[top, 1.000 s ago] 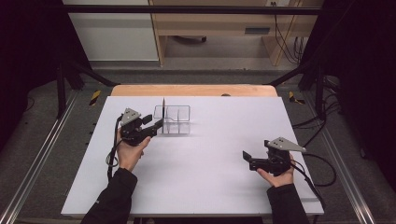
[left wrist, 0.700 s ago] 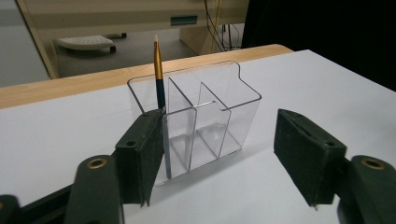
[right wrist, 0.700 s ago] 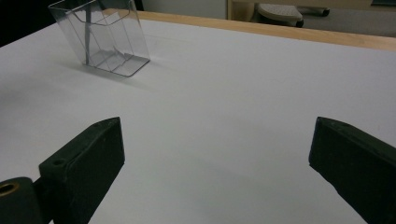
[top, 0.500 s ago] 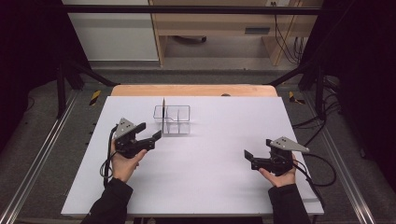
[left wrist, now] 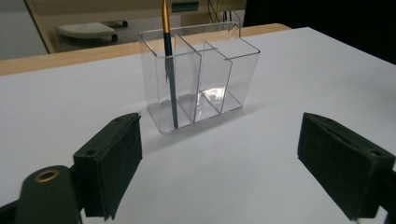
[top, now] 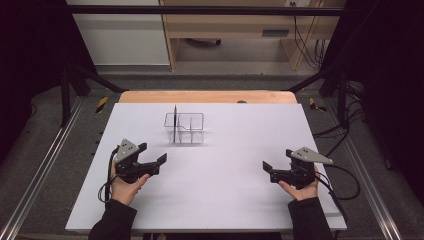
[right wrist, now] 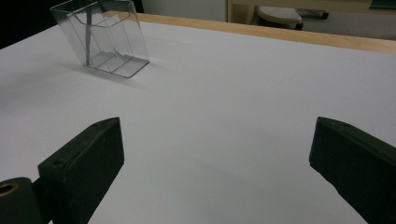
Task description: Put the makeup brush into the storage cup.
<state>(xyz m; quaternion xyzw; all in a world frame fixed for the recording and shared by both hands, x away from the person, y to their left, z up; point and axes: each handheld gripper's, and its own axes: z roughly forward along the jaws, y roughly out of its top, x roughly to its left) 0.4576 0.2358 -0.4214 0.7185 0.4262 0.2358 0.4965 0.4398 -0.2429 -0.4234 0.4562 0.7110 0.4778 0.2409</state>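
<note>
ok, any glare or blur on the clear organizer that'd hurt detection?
Left gripper view: clear organizer sharp, a bright glare patch on its floor, soft shadow at its base; pencil crisp. Right gripper view: organizer small, tilted, walls faint. High view: organizer low-contrast against the white table.
</note>
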